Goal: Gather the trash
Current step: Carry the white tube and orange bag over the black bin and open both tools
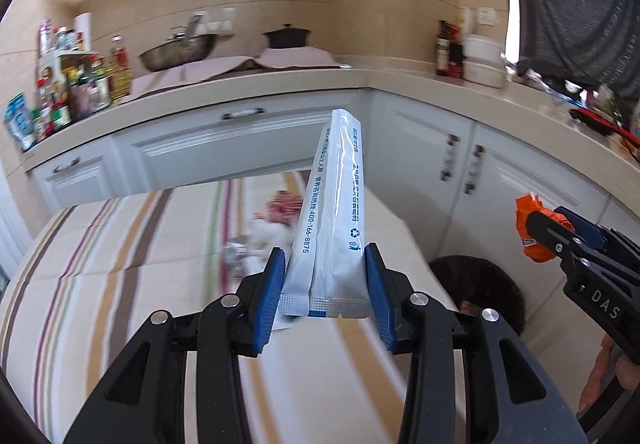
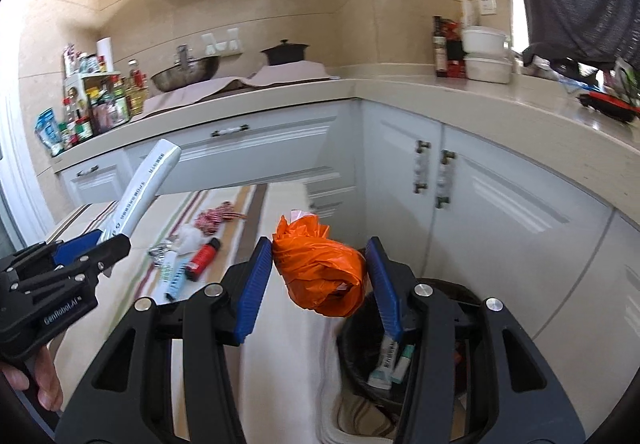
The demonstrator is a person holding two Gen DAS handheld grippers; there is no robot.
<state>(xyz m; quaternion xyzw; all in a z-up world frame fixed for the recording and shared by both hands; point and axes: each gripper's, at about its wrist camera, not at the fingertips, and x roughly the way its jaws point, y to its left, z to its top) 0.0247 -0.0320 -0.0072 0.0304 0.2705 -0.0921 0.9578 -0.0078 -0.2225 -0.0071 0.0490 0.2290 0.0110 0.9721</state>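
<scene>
My left gripper (image 1: 325,258) is shut on a long white sachet (image 1: 334,203) with blue print, held upright above the striped tablecloth (image 1: 120,244). It also shows in the right wrist view (image 2: 138,189). My right gripper (image 2: 320,246) is shut on a crumpled orange plastic bag (image 2: 320,268), held over the edge of a black trash bin (image 2: 440,328) beside the table. The bin (image 1: 480,284) holds a few small packages. The orange bag shows in the left wrist view (image 1: 534,228) too.
More trash lies on the table: a red-and-white string bundle (image 2: 218,217), a white wad (image 2: 188,238), a foil piece (image 2: 160,248), a red-and-black tube (image 2: 204,258) and a blue-print wrapper (image 2: 174,278). White cabinets (image 2: 400,171) and a cluttered counter stand behind.
</scene>
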